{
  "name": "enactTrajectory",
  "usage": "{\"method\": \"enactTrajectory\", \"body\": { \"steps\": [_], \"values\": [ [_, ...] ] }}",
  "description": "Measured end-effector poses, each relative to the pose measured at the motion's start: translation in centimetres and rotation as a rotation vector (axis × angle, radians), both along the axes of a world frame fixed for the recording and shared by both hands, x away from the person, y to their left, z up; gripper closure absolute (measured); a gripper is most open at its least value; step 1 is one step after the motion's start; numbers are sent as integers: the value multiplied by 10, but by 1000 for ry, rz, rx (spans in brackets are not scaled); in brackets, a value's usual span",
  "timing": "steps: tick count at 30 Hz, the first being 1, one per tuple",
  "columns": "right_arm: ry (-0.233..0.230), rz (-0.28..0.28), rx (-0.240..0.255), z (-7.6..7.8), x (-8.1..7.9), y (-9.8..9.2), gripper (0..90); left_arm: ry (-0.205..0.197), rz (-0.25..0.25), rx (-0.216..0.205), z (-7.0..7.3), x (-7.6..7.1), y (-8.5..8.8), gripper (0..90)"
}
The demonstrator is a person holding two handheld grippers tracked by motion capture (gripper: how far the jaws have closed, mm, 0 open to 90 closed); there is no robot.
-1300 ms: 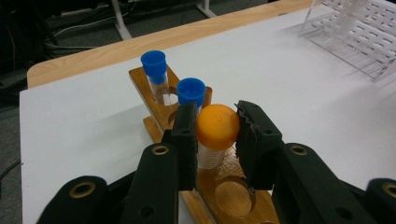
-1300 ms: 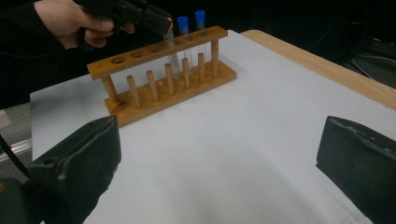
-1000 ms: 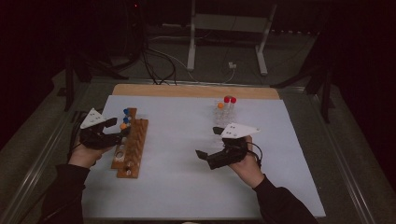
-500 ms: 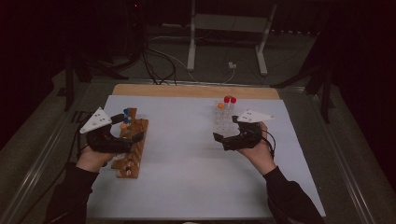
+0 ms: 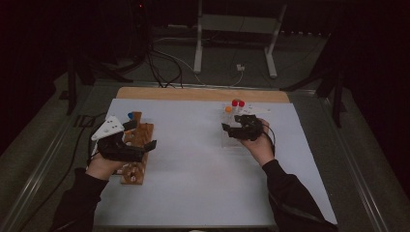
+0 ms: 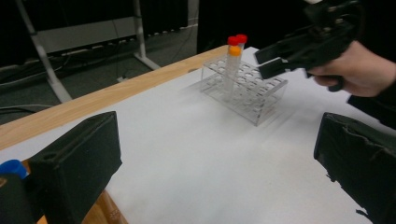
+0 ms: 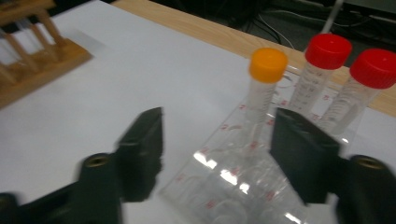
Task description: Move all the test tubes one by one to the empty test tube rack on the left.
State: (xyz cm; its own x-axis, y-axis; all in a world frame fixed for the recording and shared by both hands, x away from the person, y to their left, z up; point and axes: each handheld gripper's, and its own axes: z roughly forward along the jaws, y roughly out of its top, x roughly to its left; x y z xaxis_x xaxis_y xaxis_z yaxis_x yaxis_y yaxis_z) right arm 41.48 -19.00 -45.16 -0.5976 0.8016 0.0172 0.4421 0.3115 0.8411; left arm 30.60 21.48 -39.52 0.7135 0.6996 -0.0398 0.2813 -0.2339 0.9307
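An orange-capped tube (image 7: pixel 261 100) stands upright in a clear plastic rack (image 6: pixel 254 100) at the far right of the white table (image 5: pixel 203 174), just beside two red-capped tubes (image 7: pixel 322 70) in the same rack. The right claw (image 7: pixel 217 154) reaches toward that tube; its jaws have just been closing and now stand partly open, the orange-capped tube between and beyond them, untouched. The person's right hand (image 5: pixel 258 145) holds the claw at the rack's near side. Across the table, well apart, the left claw (image 5: pixel 145 137) hangs over a wooden rack (image 5: pixel 138 164) with its jaws spread wide and nothing between them; a blue-capped tube (image 6: pixel 11 168) sits in that wooden rack by the left jaw. Judging from the layout, tubes are being moved between the two racks: three stand in the clear one, one blue-capped in the wooden, and the grasp on the orange-capped tube is not yet made, so lifting and carrying remain.
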Motion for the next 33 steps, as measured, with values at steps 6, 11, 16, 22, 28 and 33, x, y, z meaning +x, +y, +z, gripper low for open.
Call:
{"method": "enactTrajectory", "body": {
  "steps": [6,11,16,22,28,33],
  "values": [
    [21,-37,-24,-2,20,-2,531,4,-11,8,0,-1,-3,16],
    [42,-23,-17,-4,32,-2,594,2,-10,14,-1,-1,-3,16],
    [65,-18,-38,-8,40,0,639,19,8,21,-3,3,-1,16],
    [72,-27,-60,-13,46,3,710,27,11,17,-4,4,1,16],
    [59,-22,-64,-11,46,5,749,25,1,21,-4,3,-1,16],
    [25,-20,-55,0,41,3,750,26,-7,22,-4,3,-2,16]
  ]
}}
